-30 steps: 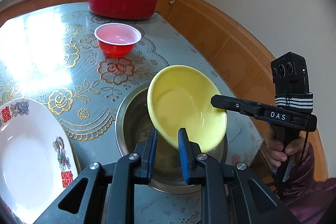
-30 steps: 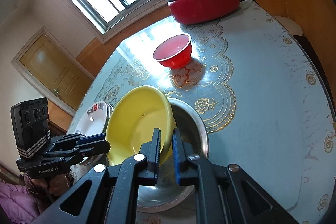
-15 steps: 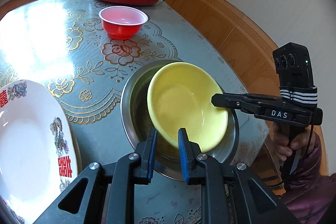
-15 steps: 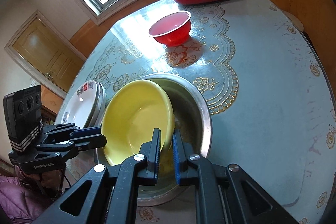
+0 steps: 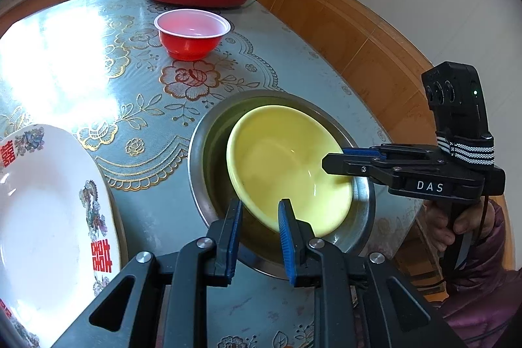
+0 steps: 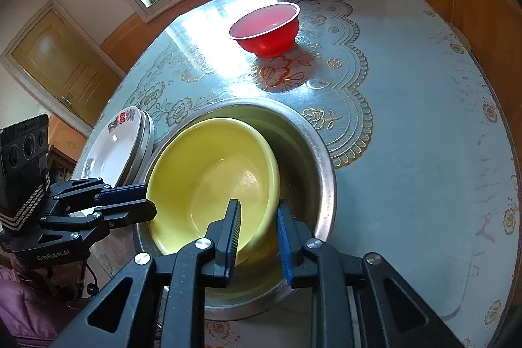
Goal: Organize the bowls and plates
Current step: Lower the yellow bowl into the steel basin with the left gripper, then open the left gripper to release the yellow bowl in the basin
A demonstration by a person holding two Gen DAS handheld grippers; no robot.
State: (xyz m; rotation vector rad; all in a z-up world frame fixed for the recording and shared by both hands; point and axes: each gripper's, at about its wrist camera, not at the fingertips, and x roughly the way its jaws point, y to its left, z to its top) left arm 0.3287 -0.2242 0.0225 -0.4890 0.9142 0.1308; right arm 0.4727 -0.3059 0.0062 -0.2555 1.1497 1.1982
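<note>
— Where's the yellow bowl [image 5: 287, 165]?

— It sits tilted inside the steel basin [image 5: 208, 132], leaning toward the basin's 5 o'clock side in your left view. The red bowl [image 5: 191, 33] stands well apart at 12 o'clock, the white plates [image 5: 42, 211] at 9.

— And your tools?

— Your left tool [image 5: 257, 211] is opening; the bowl's rim lies between its pads [image 5: 233, 237], no longer pinched. Your right tool [image 6: 257, 212] is opening too, straddling the opposite rim without pressing it.
</note>
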